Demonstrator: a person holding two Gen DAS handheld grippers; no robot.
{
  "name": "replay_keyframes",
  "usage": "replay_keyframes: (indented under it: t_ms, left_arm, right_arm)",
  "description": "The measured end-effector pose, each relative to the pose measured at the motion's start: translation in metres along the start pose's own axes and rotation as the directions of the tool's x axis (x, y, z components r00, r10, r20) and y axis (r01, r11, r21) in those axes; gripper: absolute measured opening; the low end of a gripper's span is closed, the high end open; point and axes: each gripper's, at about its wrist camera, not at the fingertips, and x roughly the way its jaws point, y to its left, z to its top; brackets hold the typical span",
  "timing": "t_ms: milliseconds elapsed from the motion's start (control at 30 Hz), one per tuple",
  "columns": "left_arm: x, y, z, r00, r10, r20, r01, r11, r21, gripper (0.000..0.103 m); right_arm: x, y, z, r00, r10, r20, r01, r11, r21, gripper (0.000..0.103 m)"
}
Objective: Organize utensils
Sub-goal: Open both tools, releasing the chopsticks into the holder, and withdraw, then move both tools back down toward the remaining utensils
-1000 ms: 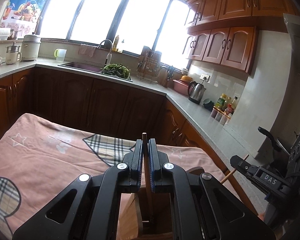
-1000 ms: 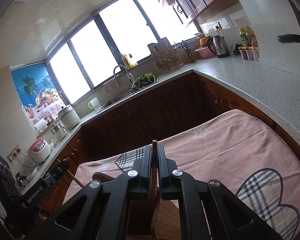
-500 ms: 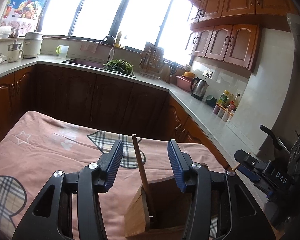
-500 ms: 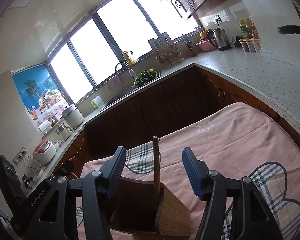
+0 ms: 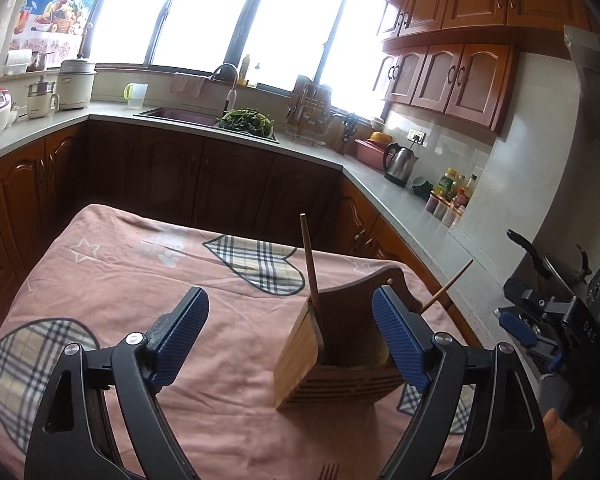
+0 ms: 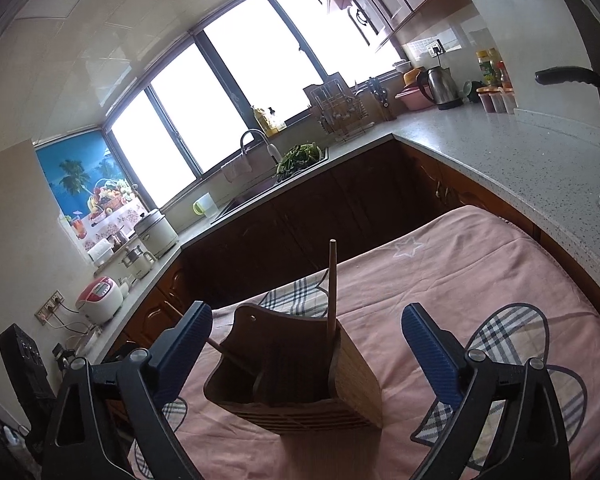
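A wooden utensil holder [image 5: 332, 360] [image 6: 296, 376] stands on the pink tablecloth [image 5: 120, 264]. Two wooden chopsticks stand in it: one [image 5: 310, 264] leans at its left corner in the left wrist view, the other [image 5: 448, 286] slants out to the right. In the right wrist view one chopstick [image 6: 332, 284] stands upright and the other [image 6: 216, 346] slants left. My left gripper [image 5: 290, 340] is open and empty, pulled back from the holder. My right gripper [image 6: 306, 348] is open and empty, on the opposite side of the holder.
The table sits inside a U-shaped kitchen counter [image 5: 380, 184] with dark wood cabinets. A kettle [image 5: 398, 160], bottles [image 5: 454, 194], a sink [image 5: 180, 114] and rice cookers [image 5: 76, 84] stand on it. A fork tip [image 5: 328, 470] shows at the bottom edge of the left wrist view.
Both grippers were shut on a chopstick each a second ago. Both have opened wide and drawn back, leaving the chopsticks standing in the holder.
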Motion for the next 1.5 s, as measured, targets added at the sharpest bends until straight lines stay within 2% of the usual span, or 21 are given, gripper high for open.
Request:
replay_keyframes:
  t_ms: [300,567,733,1100,1500]
  left_arm:
    - [-0.052,0.021,-0.047,0.996,0.023,-0.085,-0.023,1.0,-0.005,0.09]
    - [-0.085,0.04,-0.082,0.99,0.032,-0.137,-0.039,0.998,-0.045,0.09]
    - [-0.101,0.041,-0.103,0.986,0.032,-0.164,-0.037,0.999,-0.03,0.09]
    - [-0.114,0.046,-0.133,0.974,0.042,-0.221,-0.044,0.999,-0.007,0.09]
    - [-0.107,0.043,-0.144,0.961,0.058,-0.269,-0.052,0.998,0.031,0.09]
  right_arm:
    - [-0.051,0.016,-0.045,0.999,0.017,-0.037,-0.019,0.999,-0.041,0.101]
    - [-0.09,0.021,-0.082,0.998,-0.021,-0.066,0.015,0.997,-0.078,0.101]
    - [-0.105,0.02,-0.104,0.994,-0.051,-0.095,0.042,0.995,-0.092,0.101]
    - [-0.12,0.019,-0.155,0.976,-0.111,-0.185,0.088,0.988,-0.127,0.101]
    - [-0.119,0.02,-0.169,0.969,-0.116,-0.219,0.087,0.986,-0.14,0.101]
